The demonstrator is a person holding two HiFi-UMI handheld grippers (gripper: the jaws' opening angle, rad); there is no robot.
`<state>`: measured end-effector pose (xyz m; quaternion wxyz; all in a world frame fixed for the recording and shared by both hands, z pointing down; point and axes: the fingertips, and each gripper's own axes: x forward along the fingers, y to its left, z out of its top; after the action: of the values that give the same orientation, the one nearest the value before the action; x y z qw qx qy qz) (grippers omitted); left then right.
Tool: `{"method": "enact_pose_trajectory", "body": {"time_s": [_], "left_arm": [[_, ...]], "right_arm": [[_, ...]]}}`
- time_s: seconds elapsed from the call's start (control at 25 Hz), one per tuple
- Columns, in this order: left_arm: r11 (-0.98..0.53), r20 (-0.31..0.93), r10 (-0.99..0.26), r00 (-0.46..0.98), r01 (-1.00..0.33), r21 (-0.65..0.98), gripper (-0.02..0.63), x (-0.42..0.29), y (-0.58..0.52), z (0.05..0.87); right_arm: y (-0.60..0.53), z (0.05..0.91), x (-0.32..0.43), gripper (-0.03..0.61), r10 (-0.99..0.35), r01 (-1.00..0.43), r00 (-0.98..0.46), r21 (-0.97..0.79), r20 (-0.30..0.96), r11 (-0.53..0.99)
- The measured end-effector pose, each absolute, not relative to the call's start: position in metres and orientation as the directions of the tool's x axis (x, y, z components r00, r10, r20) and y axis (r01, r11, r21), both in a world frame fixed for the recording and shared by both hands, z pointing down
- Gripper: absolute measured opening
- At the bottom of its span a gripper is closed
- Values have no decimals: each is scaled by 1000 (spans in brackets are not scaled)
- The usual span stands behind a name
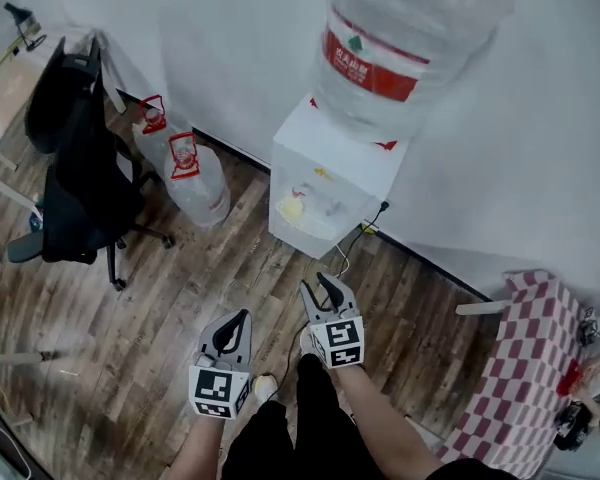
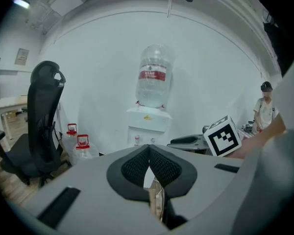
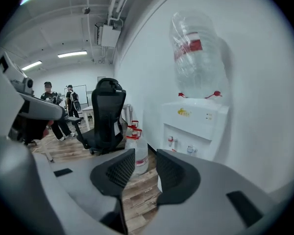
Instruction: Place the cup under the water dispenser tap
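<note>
Grippers up front, both held out over the wood floor (image 1: 180, 298) and pointing toward the dispenser. The left gripper (image 1: 235, 320) has its jaws closed, pads meeting at the tips with nothing between them; its own view (image 2: 149, 153) shows that pretty clearly. The right gripper (image 1: 316, 286) sits just beside it with its jaws partway apart. Looking along it (image 3: 146, 163), there's just floor showing through the gap, so it's empty too.

Past them, against the white wall, is the white water dispenser (image 1: 325, 163) with a big clear bottle (image 1: 410, 38) with a red label upside down on top. The cup (image 1: 293, 208) looks small and yellowish and sits in the dispenser's front recess, toward its left side in the head view, well apart from both grippers. I can't tell which tap it's under.

Left of the dispenser, two water jugs (image 1: 195, 183) with red caps stand on the floor by the wall. A black office chair (image 1: 70, 168) is further left. Off to the right is a table with a red-and-white checkered cloth (image 1: 530, 368).
</note>
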<state>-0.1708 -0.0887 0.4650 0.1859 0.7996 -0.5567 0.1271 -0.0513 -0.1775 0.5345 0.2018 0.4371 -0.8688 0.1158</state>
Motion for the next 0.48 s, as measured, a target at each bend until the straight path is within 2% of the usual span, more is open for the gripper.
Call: {"method": "enact_pose_trajectory", "body": {"time_s": [0.48], "left_arm": [[-377, 359, -839, 409, -912, 160, 14, -154, -14, 402]], "right_arm": [[-59, 444, -20, 133, -724, -813, -556, -84, 409, 576]]}}
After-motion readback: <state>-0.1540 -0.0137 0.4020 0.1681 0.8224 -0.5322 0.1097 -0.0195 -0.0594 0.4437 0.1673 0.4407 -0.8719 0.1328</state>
